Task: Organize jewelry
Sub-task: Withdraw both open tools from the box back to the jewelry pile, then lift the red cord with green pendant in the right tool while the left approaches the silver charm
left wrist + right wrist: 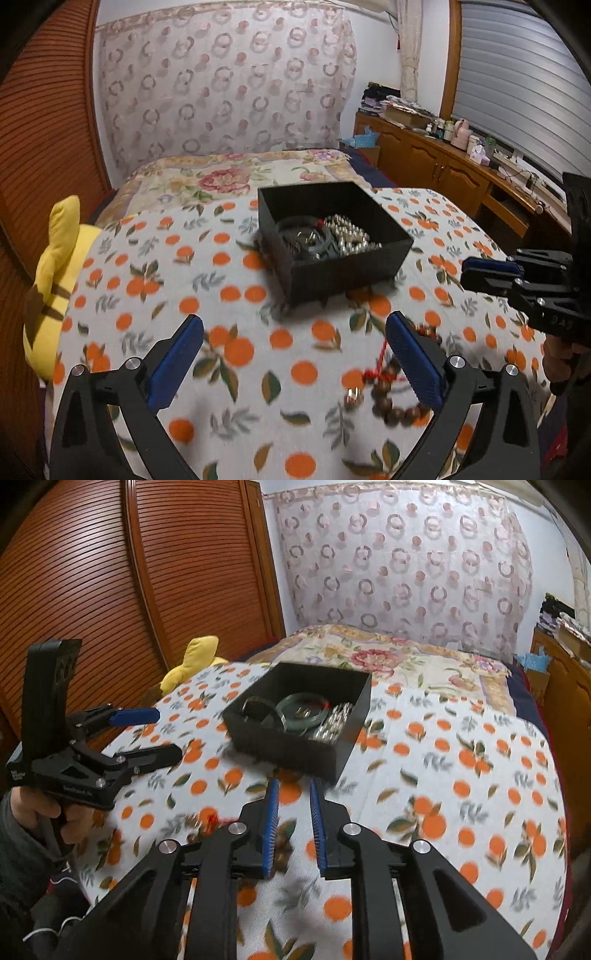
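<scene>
A black open box (332, 236) (295, 716) sits on the orange-print blanket and holds bangles (303, 709) and silver beads (351, 232). A brown wooden bead bracelet with a red cord (391, 391) lies on the blanket near the front, beside my left gripper's right finger. My left gripper (295, 332) is open wide and empty above the blanket; it also shows in the right wrist view (162, 734). My right gripper (293, 794) stands a little open with nothing between its fingers, short of the box; it also shows in the left wrist view (469, 269).
A yellow plush toy (55, 280) lies at the blanket's left edge. A floral bedspread (229, 181) stretches behind the box. A wooden wardrobe (147, 572) stands left; a cluttered wooden dresser (443, 162) stands right.
</scene>
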{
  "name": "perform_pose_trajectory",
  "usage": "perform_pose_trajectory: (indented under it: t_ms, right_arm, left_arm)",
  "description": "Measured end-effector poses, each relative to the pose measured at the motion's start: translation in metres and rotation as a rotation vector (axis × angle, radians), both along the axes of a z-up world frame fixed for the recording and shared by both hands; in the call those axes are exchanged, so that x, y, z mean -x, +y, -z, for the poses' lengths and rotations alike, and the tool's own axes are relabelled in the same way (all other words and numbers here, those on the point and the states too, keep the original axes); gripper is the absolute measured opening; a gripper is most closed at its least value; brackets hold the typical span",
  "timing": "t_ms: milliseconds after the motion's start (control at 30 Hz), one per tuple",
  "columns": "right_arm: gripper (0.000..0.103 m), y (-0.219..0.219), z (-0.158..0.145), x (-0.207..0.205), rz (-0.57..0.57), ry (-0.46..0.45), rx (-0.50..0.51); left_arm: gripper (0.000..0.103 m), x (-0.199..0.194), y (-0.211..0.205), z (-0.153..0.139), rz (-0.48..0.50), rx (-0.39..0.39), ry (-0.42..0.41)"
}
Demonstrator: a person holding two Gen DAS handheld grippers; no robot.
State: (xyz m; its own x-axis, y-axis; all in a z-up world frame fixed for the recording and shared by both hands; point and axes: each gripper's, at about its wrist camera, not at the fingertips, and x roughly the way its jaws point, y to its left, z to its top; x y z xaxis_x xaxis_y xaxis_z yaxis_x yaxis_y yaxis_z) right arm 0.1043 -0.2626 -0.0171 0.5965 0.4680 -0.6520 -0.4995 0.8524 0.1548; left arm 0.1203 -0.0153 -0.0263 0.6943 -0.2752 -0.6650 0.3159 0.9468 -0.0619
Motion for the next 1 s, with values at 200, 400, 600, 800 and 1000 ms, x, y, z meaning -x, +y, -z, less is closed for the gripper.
perform_pose_trajectory:
  t_ms: [200,400,600,800,1000]
  right_arm:
    - [0.019,0.006,0.018,0.025,-0.014,0.029,0.015]
    - [0.019,0.011,0.027,0.022,-0.01,0.058,-0.001]
    - [0.028,0.017,0.032,0.011,0.009,0.084,-0.021]
    - [0.029,0.026,0.041,-0.006,0.017,0.122,0.015]
    - [0.014,0.039,0.045,-0.004,-0.007,0.099,0.107]
  left_arm:
    - [0.095,0.02,0.007,0.012,-0.013,0.0,0.02]
    - [0.095,0.031,0.015,0.016,-0.028,0.005,0.031]
    - [0.095,0.037,0.02,0.019,-0.033,0.014,0.036]
    - [0.095,0.04,0.023,0.025,-0.035,0.011,0.047]
    - [0.095,0.04,0.025,0.027,-0.038,0.018,0.058]
